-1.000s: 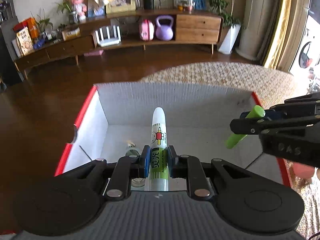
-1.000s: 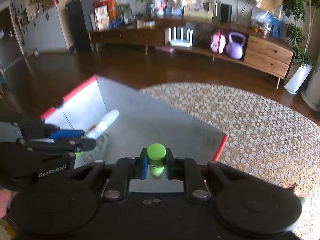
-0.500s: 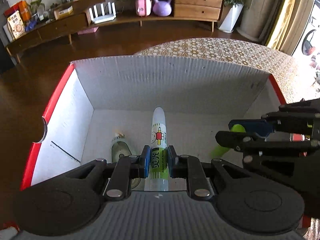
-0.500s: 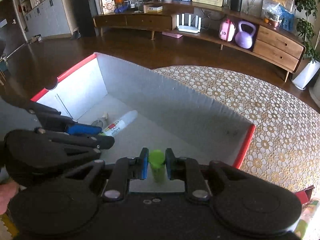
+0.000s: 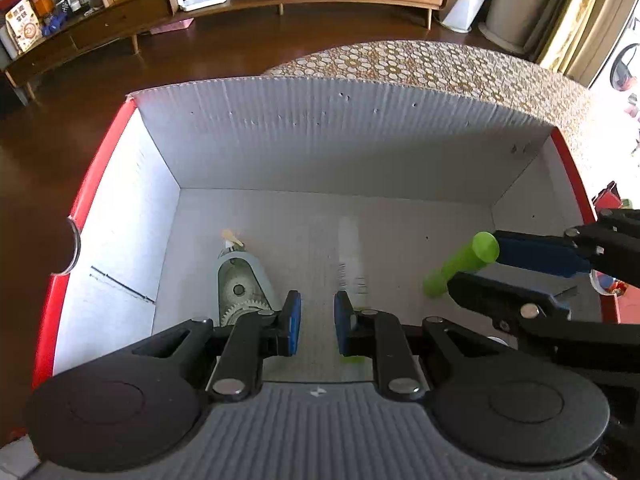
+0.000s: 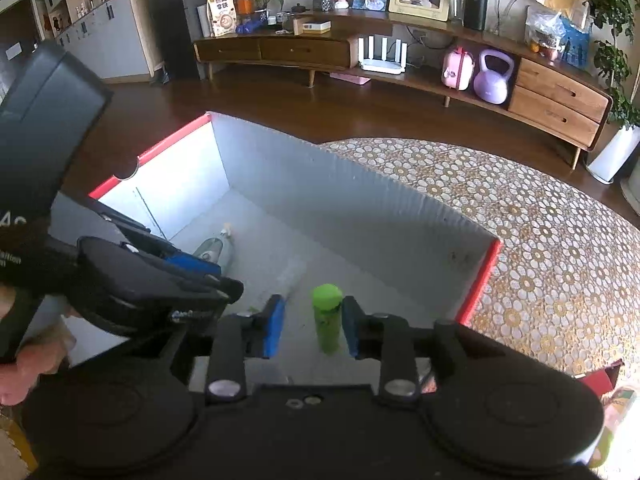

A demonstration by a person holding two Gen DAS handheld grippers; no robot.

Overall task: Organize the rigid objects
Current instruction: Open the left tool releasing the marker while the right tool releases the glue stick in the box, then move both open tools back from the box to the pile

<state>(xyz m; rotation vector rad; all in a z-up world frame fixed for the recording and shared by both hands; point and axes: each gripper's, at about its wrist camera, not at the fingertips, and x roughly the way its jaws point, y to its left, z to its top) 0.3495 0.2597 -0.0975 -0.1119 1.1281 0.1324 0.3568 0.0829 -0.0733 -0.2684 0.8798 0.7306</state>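
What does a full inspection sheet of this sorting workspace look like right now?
Surface: table under a flower-patterned cloth.
Job's things: red-rimmed white box; green cylinder and blurred white tube over its floor; correction-tape dispenser lying inside.
Clutter: small red object beside the box, unclear.
Grippers: left hand-held gripper open, empty; right hand-held gripper open around the green cylinder.
Cables: nothing seen near the box.
Surroundings: wooden sideboard, purple kettlebell, white router.
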